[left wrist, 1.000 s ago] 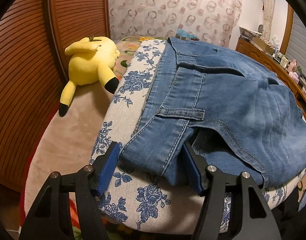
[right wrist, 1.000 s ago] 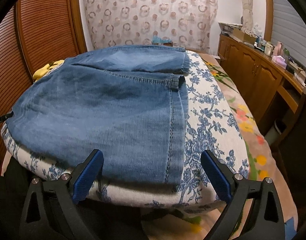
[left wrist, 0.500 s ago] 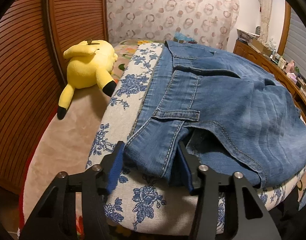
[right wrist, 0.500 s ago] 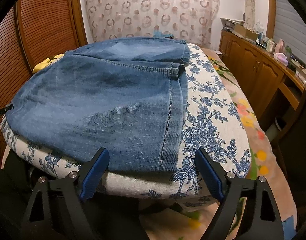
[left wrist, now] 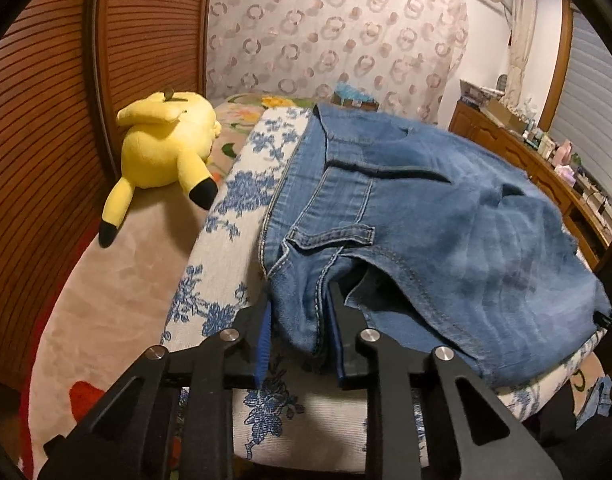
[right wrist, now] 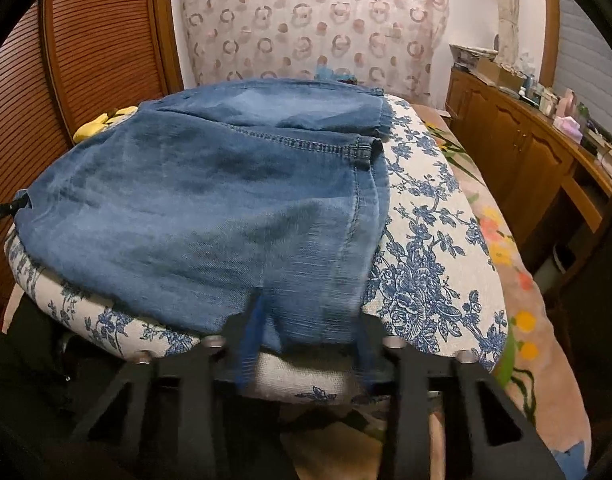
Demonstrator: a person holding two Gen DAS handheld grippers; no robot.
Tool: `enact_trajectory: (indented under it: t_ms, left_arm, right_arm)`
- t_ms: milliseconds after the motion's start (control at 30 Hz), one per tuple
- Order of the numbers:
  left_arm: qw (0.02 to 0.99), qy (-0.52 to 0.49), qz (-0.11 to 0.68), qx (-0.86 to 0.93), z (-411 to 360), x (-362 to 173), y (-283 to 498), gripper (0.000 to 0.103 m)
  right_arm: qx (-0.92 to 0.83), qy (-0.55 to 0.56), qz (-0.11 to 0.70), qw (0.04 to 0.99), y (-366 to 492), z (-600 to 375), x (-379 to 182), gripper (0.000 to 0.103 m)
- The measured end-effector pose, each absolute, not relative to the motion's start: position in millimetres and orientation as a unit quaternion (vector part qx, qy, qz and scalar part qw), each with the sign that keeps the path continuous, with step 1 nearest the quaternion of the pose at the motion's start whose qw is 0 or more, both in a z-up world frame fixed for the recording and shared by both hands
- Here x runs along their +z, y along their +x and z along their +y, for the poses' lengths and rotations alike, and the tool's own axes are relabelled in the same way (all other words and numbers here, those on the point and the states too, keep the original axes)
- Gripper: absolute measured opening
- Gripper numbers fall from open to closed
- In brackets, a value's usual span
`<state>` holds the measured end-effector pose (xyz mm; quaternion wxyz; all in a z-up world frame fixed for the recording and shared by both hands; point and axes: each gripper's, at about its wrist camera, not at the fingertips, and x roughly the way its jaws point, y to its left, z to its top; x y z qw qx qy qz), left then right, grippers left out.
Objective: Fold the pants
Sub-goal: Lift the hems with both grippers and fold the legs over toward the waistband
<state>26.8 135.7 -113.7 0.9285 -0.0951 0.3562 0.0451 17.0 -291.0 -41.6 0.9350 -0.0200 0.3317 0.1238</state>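
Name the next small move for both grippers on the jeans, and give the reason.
Probably lift both corners together and carry them toward the far edge. The left gripper has just been closing and pinches the near waistband corner of the jeans; the right gripper has just been closing on the near hem corner. The jeans lie flat on the floral cushion, so this near edge looks ready to fold over.
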Motion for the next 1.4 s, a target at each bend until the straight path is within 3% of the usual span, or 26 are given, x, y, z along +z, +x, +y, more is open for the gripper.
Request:
enact_trajectory:
  t_ms: [67, 167, 867, 1400]
  left_arm:
    - [0.932, -0.097, 0.347, 0.045, 135.2, -107.3, 25.0, 0.023]
    - [0.939, -0.090, 0.330, 0.041, 130.5, -92.7, 22.6, 0.023]
    - [0.960, -0.067, 0.271, 0.017, 108.2, -41.1, 39.1, 0.022]
    - [0.962, -0.060, 0.266, 0.013, 103.8, -23.6, 92.4, 0.020]
  right_arm:
    - [0.133, -0.013, 0.332, 0.934, 17.9, -291.0, -41.1, 0.024]
    - [0.138, 0.001, 0.325, 0.935, 19.4, -290.9, -39.5, 0.020]
    - [0.174, 0.016, 0.225, 0.958, 31.9, -299.9, 13.8, 0.019]
    - [0.178, 0.022, 0.217, 0.959, 109.2, -305.7, 19.3, 0.019]
